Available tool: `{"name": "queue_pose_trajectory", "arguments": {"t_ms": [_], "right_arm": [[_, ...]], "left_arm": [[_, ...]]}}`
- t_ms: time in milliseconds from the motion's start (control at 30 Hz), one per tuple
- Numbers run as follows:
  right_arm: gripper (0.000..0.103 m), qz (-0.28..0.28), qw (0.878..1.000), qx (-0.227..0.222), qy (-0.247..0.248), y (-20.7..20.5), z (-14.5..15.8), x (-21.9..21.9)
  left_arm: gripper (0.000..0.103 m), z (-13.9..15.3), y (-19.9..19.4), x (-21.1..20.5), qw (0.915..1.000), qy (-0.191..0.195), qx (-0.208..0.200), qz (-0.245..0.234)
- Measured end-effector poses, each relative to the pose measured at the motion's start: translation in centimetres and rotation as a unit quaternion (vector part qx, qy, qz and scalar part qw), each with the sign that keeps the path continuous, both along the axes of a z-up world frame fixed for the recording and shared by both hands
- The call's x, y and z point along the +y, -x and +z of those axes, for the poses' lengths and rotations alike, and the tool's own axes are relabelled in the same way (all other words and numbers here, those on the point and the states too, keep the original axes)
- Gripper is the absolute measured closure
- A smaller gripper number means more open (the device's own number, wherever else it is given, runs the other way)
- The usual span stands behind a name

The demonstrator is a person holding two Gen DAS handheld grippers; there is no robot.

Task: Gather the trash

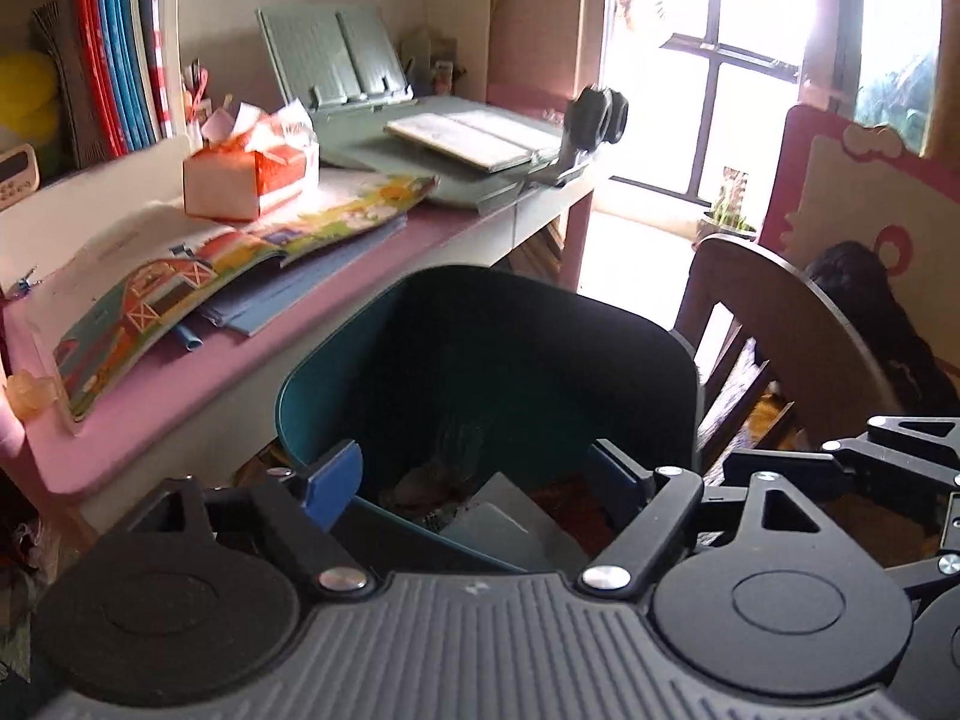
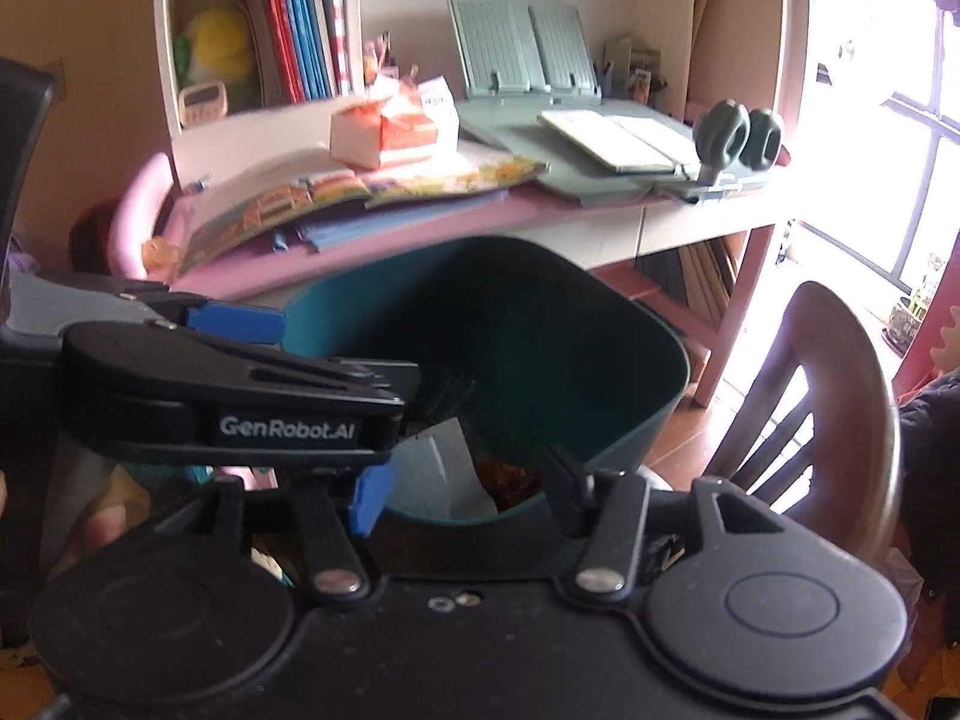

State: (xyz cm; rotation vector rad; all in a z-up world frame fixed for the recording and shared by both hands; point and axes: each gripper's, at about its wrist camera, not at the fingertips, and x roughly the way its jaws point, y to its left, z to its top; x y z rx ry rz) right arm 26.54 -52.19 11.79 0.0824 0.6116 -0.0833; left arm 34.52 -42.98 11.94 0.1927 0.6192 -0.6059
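A dark teal trash bin (image 1: 336,372) stands on the floor in front of the desk; it also shows in the right wrist view (image 2: 654,414). Inside lie a grey sheet of paper (image 1: 504,516) and brownish scraps (image 1: 429,483); the sheet shows in the right wrist view too (image 2: 441,471). My left gripper (image 1: 477,480) is open and empty over the bin's near rim. My right gripper (image 2: 465,489) is open and empty over the bin. The left gripper's body (image 2: 240,396) crosses the right wrist view at the left.
A pink-topped desk (image 1: 150,396) stands behind the bin with open picture books (image 1: 198,276), a tissue box (image 1: 252,171) and a green book stand (image 1: 354,60). A wooden chair (image 1: 798,330) stands right of the bin. A bright window (image 1: 720,72) is beyond.
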Motion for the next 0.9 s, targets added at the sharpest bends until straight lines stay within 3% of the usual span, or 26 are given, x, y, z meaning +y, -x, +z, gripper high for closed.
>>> {"name": "queue_pose_trajectory", "arguments": {"t_ms": [167, 367, 633, 900], "right_arm": [[0.046, 0.005, 1.000, -0.020, -0.008, 2.4, 1.1, 0.5], [0.045, 0.009, 0.999, -0.041, 0.009, 5.4, 1.9, 2.1], [0.045, 0.002, 0.997, -0.074, 0.001, 9.6, 3.3, 3.3], [0.044, -0.015, 0.995, -0.096, -0.001, 12.9, 4.9, 4.2]], "left_arm": [[0.017, 1.4, 2.9, 1.5, 0.9996, 0.002, -0.026, -0.005], [0.003, 2.9, 6.4, 4.0, 0.9982, 0.013, -0.058, -0.006], [0.001, 4.2, 10.1, 8.4, 0.9967, 0.050, -0.064, 0.002], [0.001, 5.0, 13.6, 10.7, 0.9952, 0.040, -0.089, 0.005]]}}
